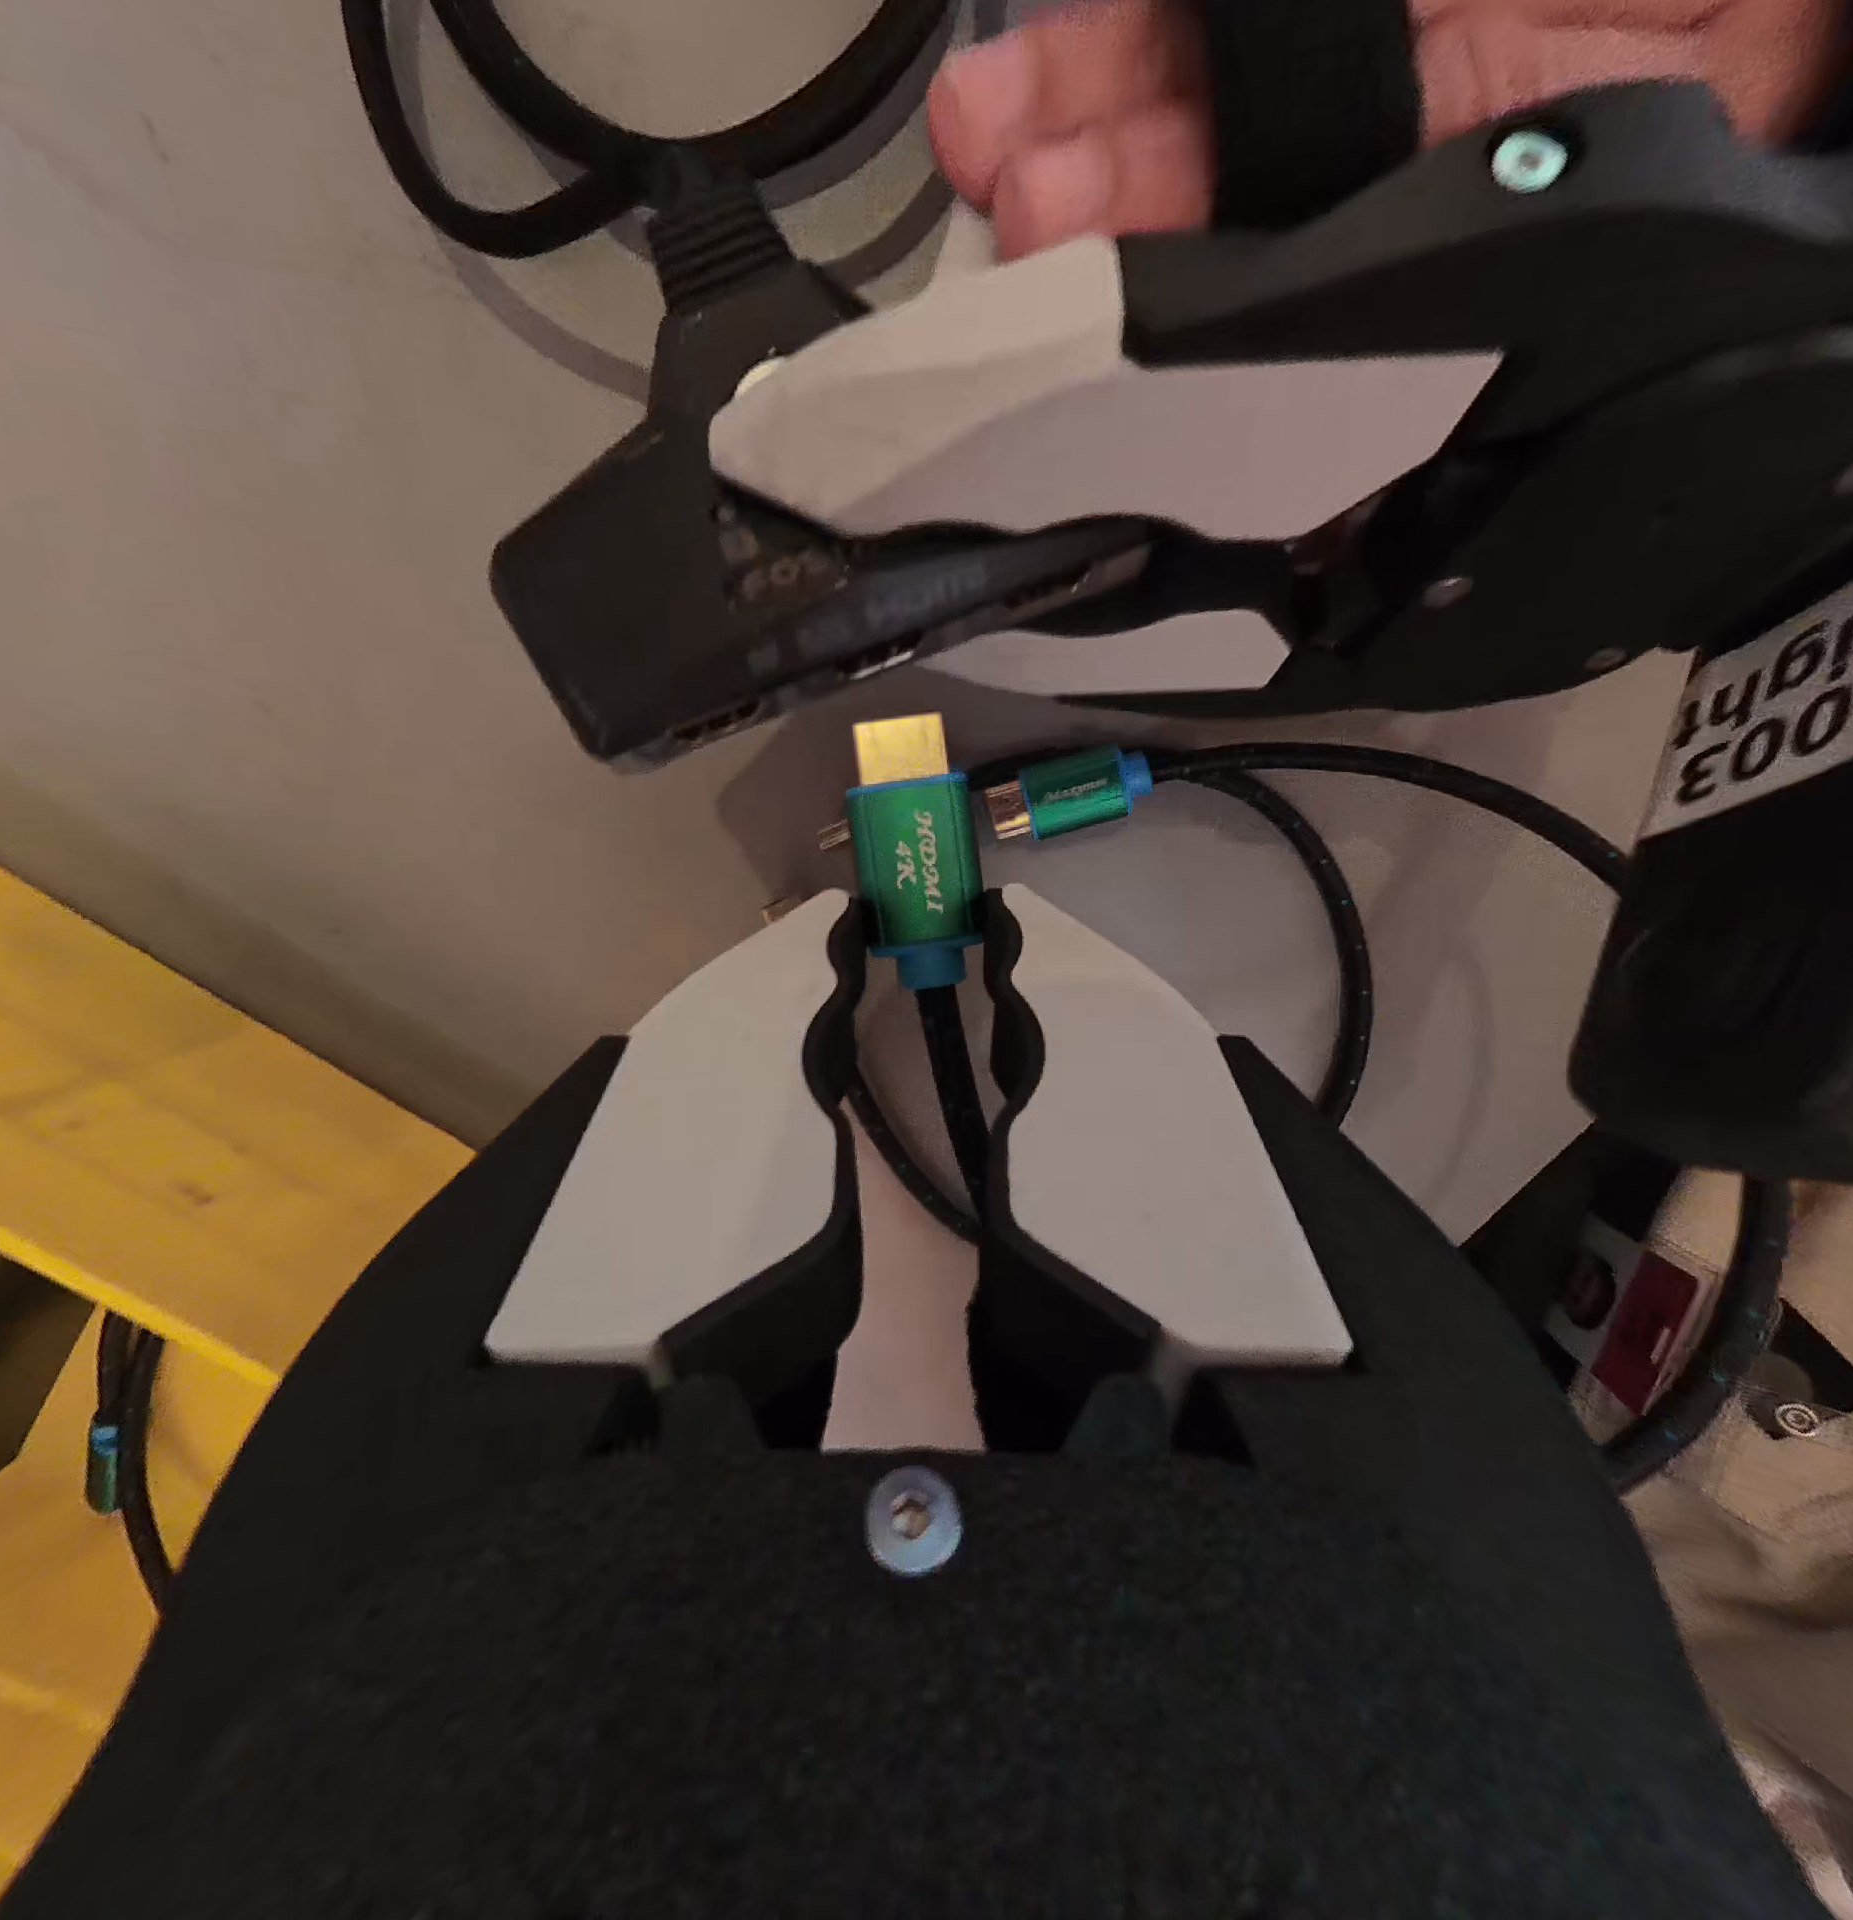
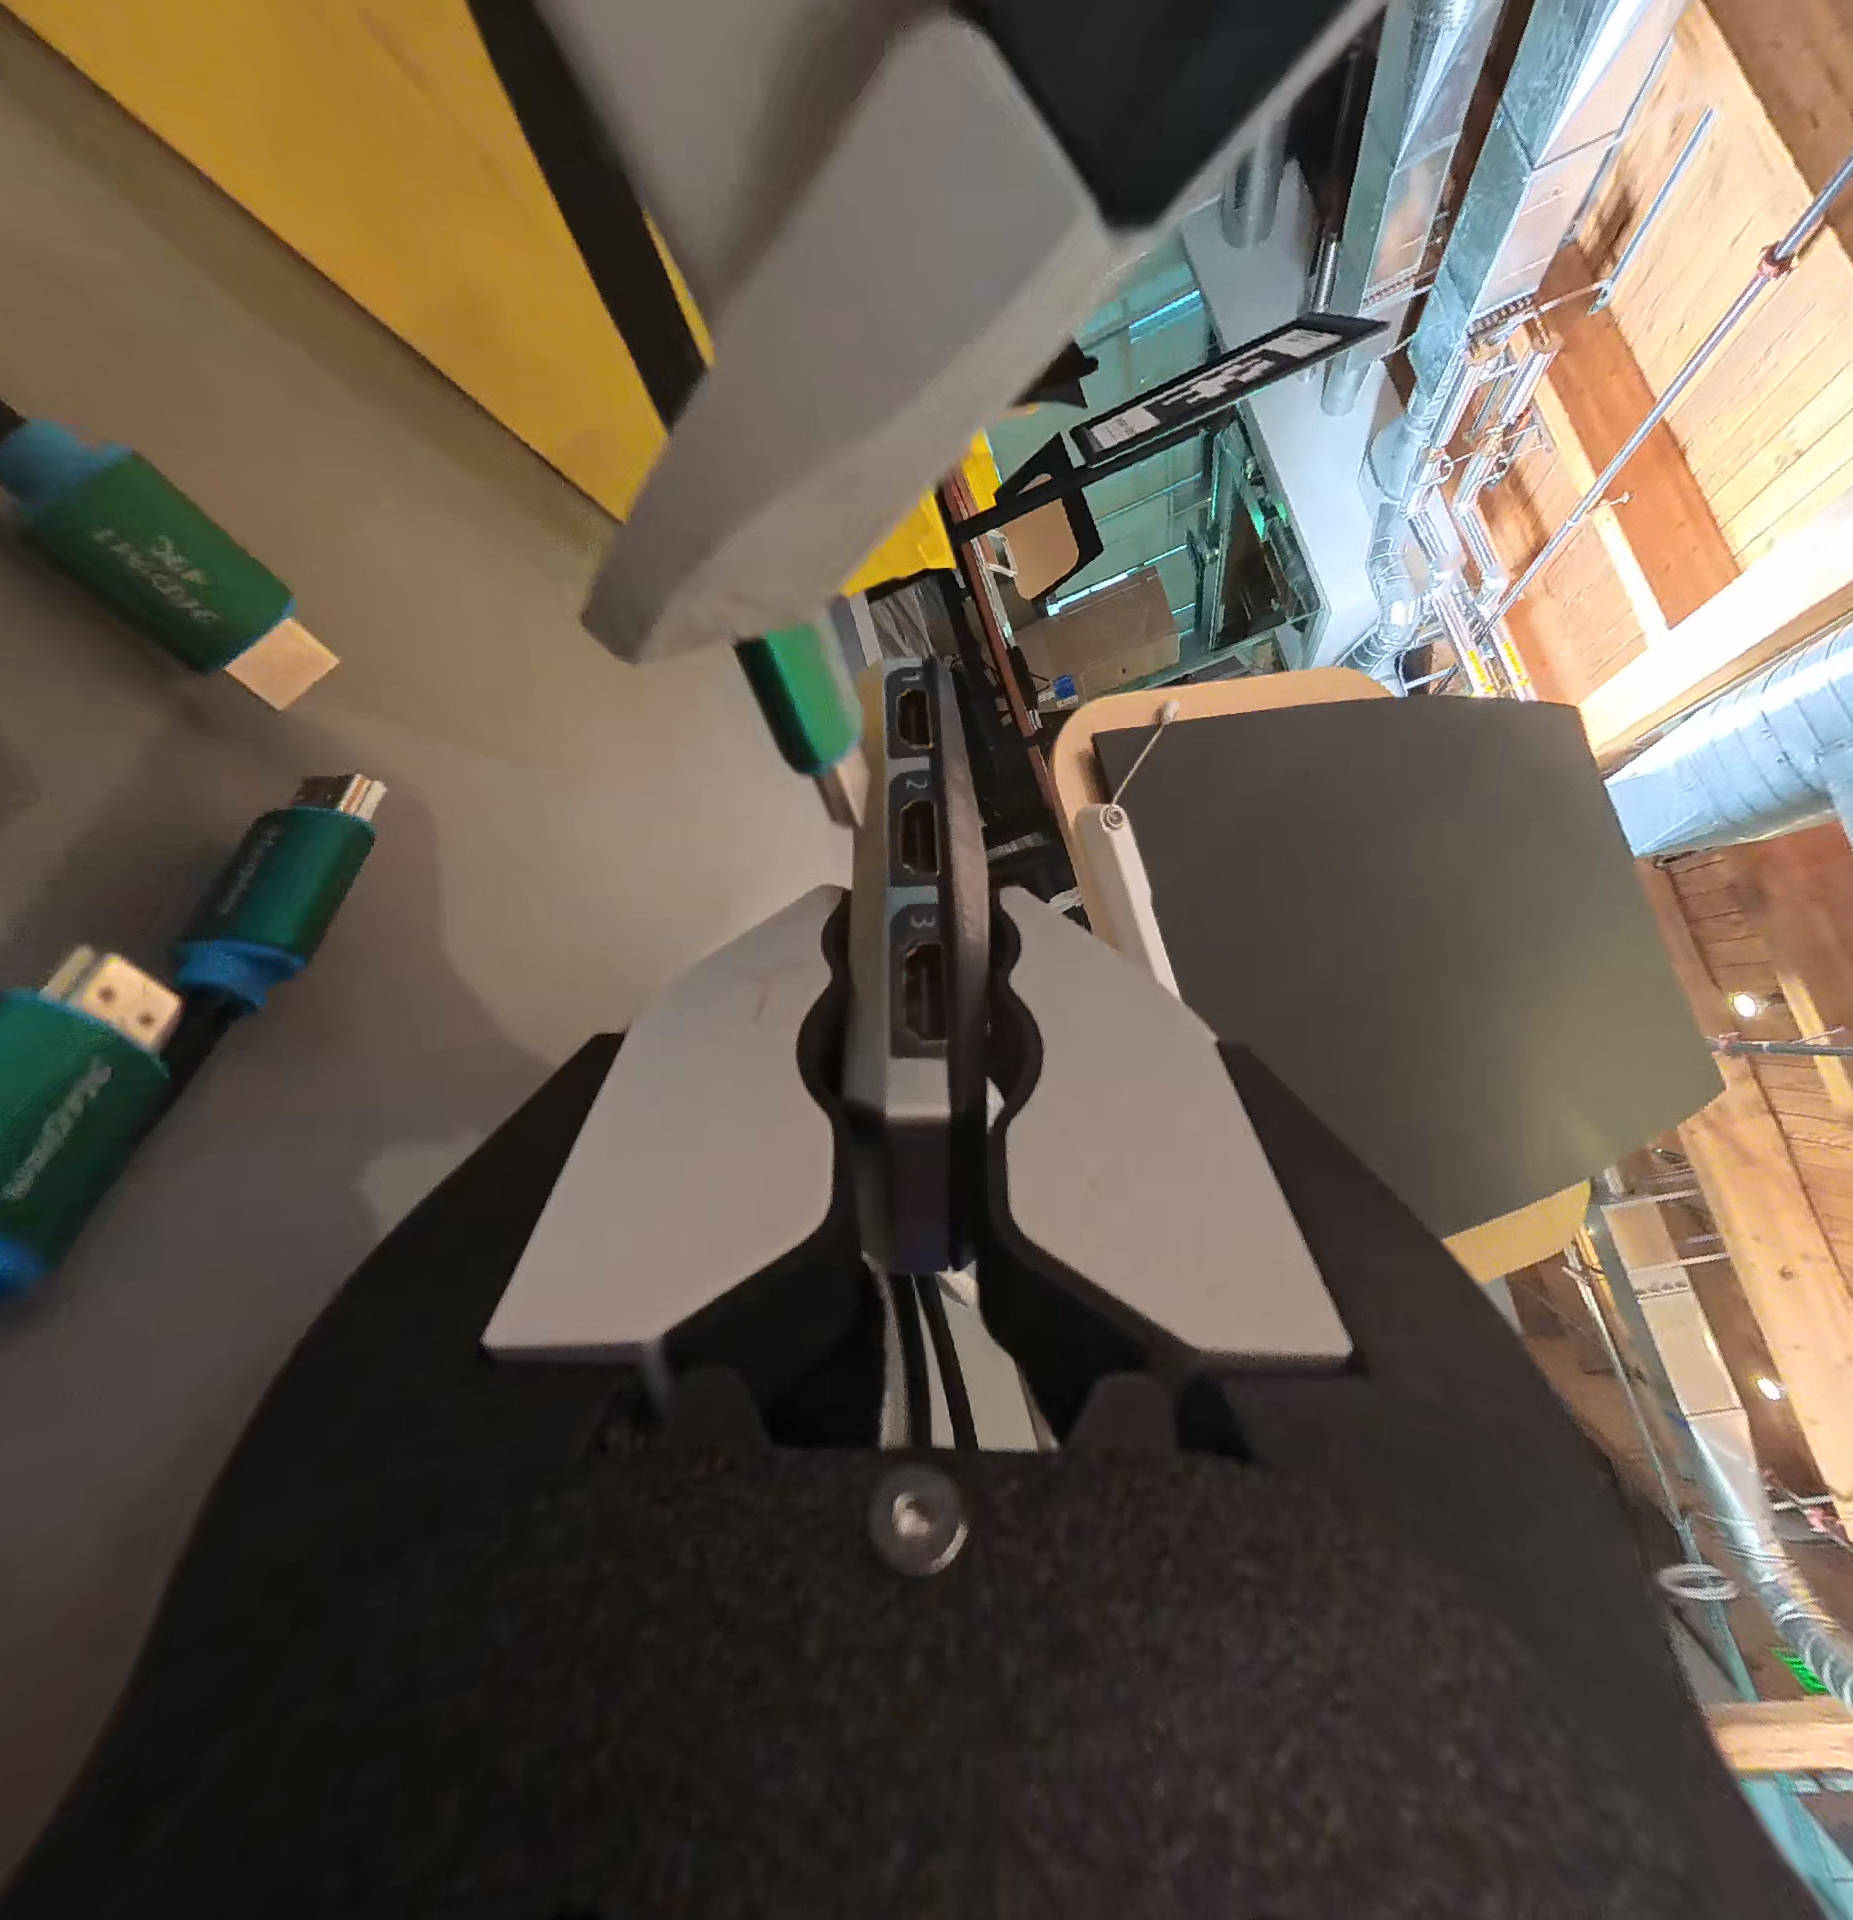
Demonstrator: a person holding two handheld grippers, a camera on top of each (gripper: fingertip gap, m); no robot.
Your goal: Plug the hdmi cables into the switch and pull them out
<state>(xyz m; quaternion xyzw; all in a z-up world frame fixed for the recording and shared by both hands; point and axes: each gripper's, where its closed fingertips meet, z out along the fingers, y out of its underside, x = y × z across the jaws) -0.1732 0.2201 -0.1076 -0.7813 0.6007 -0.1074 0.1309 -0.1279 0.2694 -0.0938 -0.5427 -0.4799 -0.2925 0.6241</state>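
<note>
My left gripper is shut on a green HDMI plug and holds it with its gold tip pointing at the port side of the black switch. The tip is just short of the ports, not inserted. My right gripper is shut on the switch and holds it on edge above the table, with three open ports facing the camera. In the right wrist view the held plug sits beside the upper two ports, under the left gripper's grey finger. The right gripper also shows in the left wrist view.
Three more green plugs lie on the grey table. One shows in the left wrist view. The switch's own black cable loops behind it. A yellow board borders the table. My right fingertips sit around 7 cm from my left ones.
</note>
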